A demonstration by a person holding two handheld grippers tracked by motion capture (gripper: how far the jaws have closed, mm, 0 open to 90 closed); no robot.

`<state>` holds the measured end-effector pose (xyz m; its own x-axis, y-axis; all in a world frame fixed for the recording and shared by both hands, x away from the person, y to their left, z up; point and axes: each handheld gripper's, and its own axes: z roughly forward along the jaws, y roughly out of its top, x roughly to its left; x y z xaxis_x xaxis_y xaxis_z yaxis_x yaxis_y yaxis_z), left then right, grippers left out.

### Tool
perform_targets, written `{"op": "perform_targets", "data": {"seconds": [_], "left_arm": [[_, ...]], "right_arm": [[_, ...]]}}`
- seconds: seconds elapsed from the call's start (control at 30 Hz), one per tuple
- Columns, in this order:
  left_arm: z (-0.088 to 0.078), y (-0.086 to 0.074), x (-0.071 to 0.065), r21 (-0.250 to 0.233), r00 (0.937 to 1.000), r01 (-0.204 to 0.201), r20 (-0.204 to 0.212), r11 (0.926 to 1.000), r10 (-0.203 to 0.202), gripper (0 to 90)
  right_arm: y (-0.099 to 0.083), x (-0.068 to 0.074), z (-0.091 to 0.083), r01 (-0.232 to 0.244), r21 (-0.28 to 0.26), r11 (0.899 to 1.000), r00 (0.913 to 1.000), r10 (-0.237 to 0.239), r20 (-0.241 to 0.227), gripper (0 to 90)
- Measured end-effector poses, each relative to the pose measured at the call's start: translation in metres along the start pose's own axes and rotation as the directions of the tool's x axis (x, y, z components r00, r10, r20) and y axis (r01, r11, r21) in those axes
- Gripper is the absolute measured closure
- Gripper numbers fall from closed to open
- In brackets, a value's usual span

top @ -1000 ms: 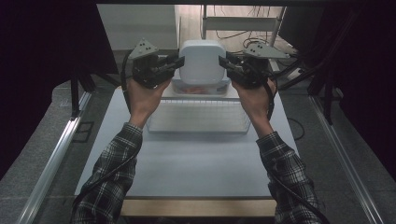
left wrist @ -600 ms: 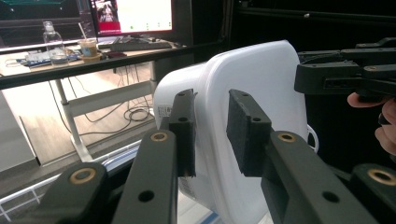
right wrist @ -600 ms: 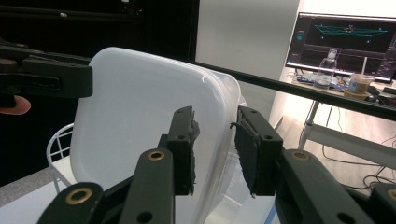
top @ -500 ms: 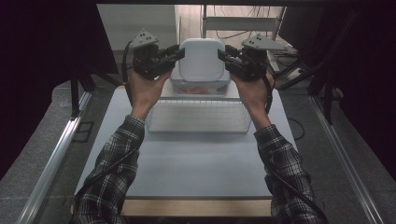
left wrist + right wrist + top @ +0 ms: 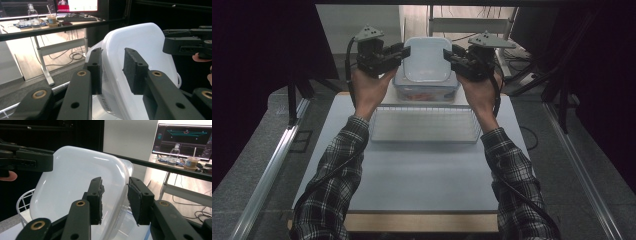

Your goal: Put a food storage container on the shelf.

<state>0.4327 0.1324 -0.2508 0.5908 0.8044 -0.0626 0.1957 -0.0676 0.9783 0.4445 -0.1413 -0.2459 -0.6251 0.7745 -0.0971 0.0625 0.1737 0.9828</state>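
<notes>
The left gripper [image 5: 404, 51] is raised at the far left of the table, its two black jaws set on either side of the left edge of a white lid [image 5: 428, 59]. In the left gripper view the pads [image 5: 133, 70] stand apart with the lid [image 5: 140, 57] rim running between them; whether they press on it cannot be told from that view. The right gripper [image 5: 449, 53] mirrors it at the far right, and in the right gripper view its jaws straddle the lid's [image 5: 75, 187] right edge, the near pad [image 5: 97, 200] close against the plastic.

The lid is tilted, held up off a clear plastic box [image 5: 427, 91] that sits at the far middle of the table [image 5: 422, 175]. Something reddish shows through the box wall, too blurred to name. Just near of the box lies a white wire basket [image 5: 422, 125], low and rectangular, between the person's two forearms in checked sleeves [image 5: 339, 165].

Beyond the table, the gripper views show a desk with a monitor [image 5: 186, 138], a bottle [image 5: 175, 153] and a cup [image 5: 191, 162], and cables on the floor [image 5: 67, 53].
</notes>
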Motion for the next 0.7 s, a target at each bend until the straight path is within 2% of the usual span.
{"op": "perform_targets", "data": {"seconds": [0.23, 0.43, 0.5, 0.57, 0.7], "left_arm": [[0.010, -0.002, 0.004, 0.027, 0.9997, 0.017, -0.020, 0.9995, -0.017, 66.7], [0.019, -0.007, 0.010, 0.057, 0.9990, 0.045, -0.007, 0.9974, -0.044, 65.5], [0.021, -0.009, 0.010, 0.075, 0.9989, 0.047, 0.003, 0.9961, -0.047, 65.5], [0.022, -0.009, 0.009, 0.073, 0.9986, 0.051, 0.010, 0.9961, -0.051, 65.3], [0.021, -0.009, 0.009, 0.080, 0.9987, 0.047, 0.015, 0.9957, -0.048, 65.3]], "right_arm": [[-0.003, -0.002, 0.008, -0.007, 0.017, 1.000, 0.9999, 0.007, 0.015, 62.2], [-0.008, -0.005, 0.013, -0.016, 0.045, 0.999, 0.9998, 0.016, 0.015, 61.6], [-0.009, -0.005, 0.016, -0.020, 0.053, 0.998, 0.9997, 0.019, 0.017, 61.2], [-0.010, -0.006, 0.016, -0.028, 0.055, 0.998, 0.9996, 0.028, 0.002, 61.5], [-0.010, -0.005, 0.017, -0.026, 0.057, 0.998, 0.9996, 0.026, 0.006, 61.4]]}}
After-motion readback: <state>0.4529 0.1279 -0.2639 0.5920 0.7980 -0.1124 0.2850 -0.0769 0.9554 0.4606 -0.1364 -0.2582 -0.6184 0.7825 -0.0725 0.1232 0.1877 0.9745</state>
